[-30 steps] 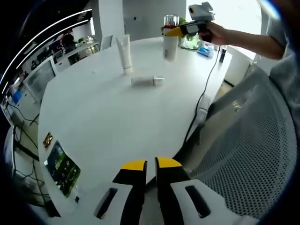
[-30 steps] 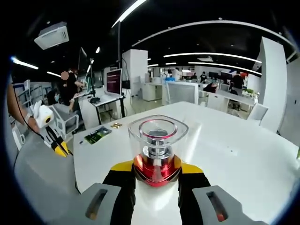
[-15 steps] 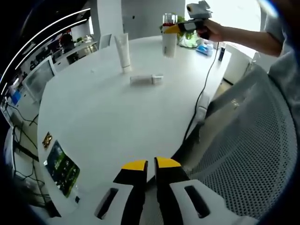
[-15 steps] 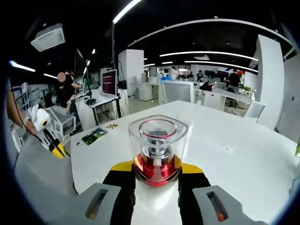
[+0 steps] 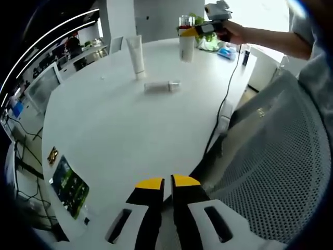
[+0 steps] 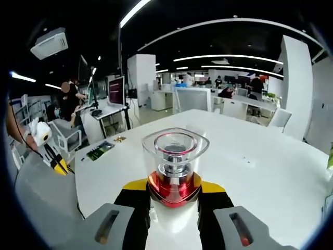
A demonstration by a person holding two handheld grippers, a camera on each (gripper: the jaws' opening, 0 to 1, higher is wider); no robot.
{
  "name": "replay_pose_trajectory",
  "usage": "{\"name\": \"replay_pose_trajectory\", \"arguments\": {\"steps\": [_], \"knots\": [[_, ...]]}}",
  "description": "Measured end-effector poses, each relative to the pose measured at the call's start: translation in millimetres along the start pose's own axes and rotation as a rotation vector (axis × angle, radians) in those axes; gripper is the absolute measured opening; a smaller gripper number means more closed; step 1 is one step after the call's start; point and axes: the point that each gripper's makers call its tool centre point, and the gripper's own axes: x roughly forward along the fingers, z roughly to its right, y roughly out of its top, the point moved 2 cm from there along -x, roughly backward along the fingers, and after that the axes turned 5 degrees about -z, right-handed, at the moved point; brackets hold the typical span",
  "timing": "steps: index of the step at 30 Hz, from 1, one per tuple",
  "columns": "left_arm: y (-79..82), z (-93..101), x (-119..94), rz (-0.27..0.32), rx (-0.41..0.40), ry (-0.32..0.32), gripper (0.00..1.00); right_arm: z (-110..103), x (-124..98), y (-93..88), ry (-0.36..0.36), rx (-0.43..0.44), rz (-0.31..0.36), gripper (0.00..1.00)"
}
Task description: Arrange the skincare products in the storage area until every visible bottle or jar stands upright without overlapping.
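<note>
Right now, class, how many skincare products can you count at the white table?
3: a tube standing upright, a bottle lying flat beside it, and a bottle held above the table in the right tool.

White table [image 5: 114,120] ahead of left gripper [image 5: 162,183], mesh chair [image 5: 270,156] to its right. Far side of table: tube [image 5: 137,56] stood upright; small bottle [image 5: 162,86] lay on its side just nearer, slightly right. Right gripper [image 5: 200,31] held pump bottle [image 5: 186,46] above table's far edge, right of tube. Card [image 5: 69,186] lay at near left edge.
</note>
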Motion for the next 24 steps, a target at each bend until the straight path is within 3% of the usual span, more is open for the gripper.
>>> {"name": "replay_pose_trajectory", "arguments": {"steps": [24], "knots": [[-3.2,0.9,1.9,-0.024,0.012,-0.003,0.03,18.6,1.8,-10.6,-0.022,0.007,-0.029,0.28]]}}
